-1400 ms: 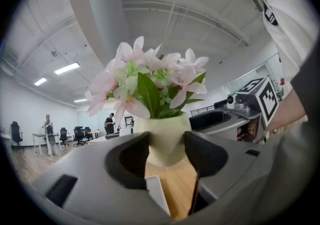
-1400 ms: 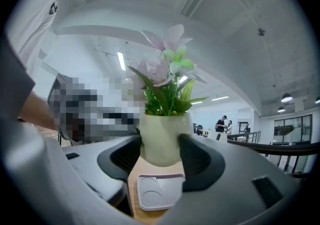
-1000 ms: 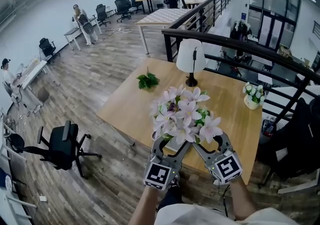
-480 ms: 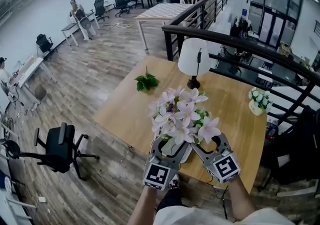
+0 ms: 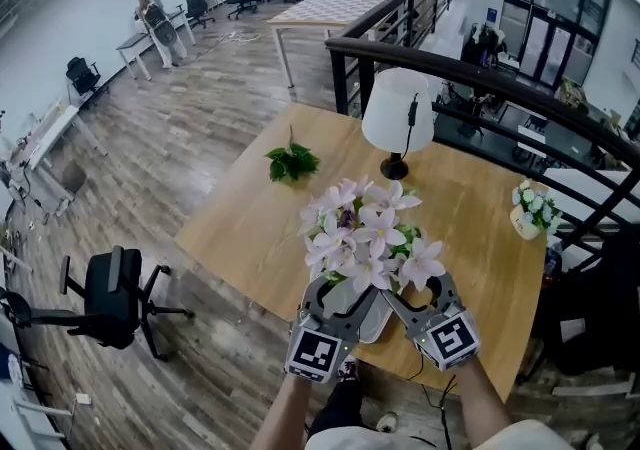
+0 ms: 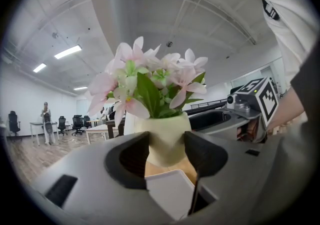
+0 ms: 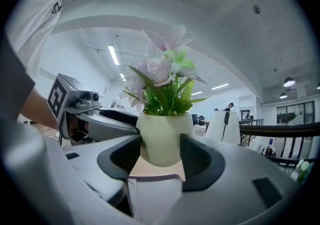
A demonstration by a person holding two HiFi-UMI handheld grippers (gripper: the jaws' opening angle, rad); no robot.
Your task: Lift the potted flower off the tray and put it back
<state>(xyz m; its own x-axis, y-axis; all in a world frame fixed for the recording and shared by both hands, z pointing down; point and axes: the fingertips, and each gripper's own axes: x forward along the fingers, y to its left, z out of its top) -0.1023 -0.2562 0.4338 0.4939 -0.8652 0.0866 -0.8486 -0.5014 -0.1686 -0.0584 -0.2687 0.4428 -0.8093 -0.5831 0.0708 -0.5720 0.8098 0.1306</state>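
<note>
Tray (image 5: 374,318) at table's (image 5: 250,213) near edge, potted flower (image 5: 365,238) over it, lamp (image 5: 398,113) behind, sprig (image 5: 292,163) left

Floor: grey-brown wood-plank floor (image 5: 190,158).
Centre: light wooden rectangular table (image 5: 250,223), carrying a white-shaded lamp on a black base (image 5: 398,118).
Behind the table: black metal railing (image 5: 480,83).
Left: black wheeled office chair (image 5: 110,288); white wall (image 5: 60,8).
Far end: long pale table (image 5: 330,16).
Ceiling: white strip lights (image 6: 67,51).

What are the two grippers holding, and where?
Both hold the potted flower by its pot: the left gripper and the right gripper each clamp its sides.
</note>
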